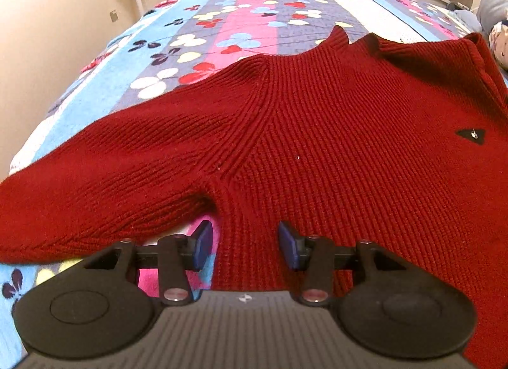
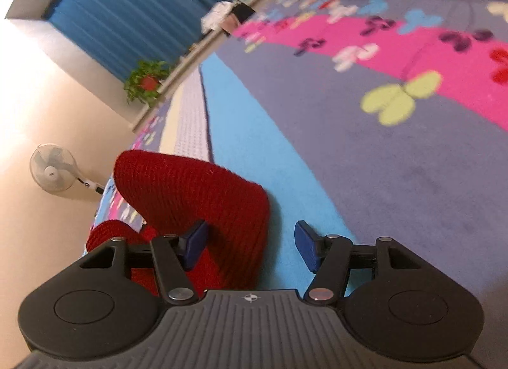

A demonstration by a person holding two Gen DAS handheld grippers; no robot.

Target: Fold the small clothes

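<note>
1. Spread flat on the bed, the red sweater (image 1: pixel 317 121) is a thick rib-knit with raglan seams running diagonally from the collar to the armpit, and a small dark triangular patch (image 1: pixel 472 136) sits on its chest.
2. One sleeve (image 1: pixel 95 178) stretches out to the left, its ribbed surface slightly puckered near the armpit.
3. Above the sweater's side edge just below the armpit, the left gripper (image 1: pixel 245 247) stands with its blue-padded jaws spread apart, holding nothing.
4. Similarly, the right gripper (image 2: pixel 250 247) has its jaws wide apart and empty; a rolled, rounded hump of the red knit, the other sleeve (image 2: pixel 197 197), rises just in front of its left pad and partly between the pads.
5. Underneath lies a quilted bedspread (image 1: pixel 222 20) in stripes of light blue, grey-purple, pink and white, printed with clover-like flowers.
6. Beyond the bed are cream walls, a white standing fan (image 2: pixel 52 167), a potted green plant in a red pot (image 2: pixel 147 83) on a ledge, and blue curtains (image 2: pixel 133 10).
</note>
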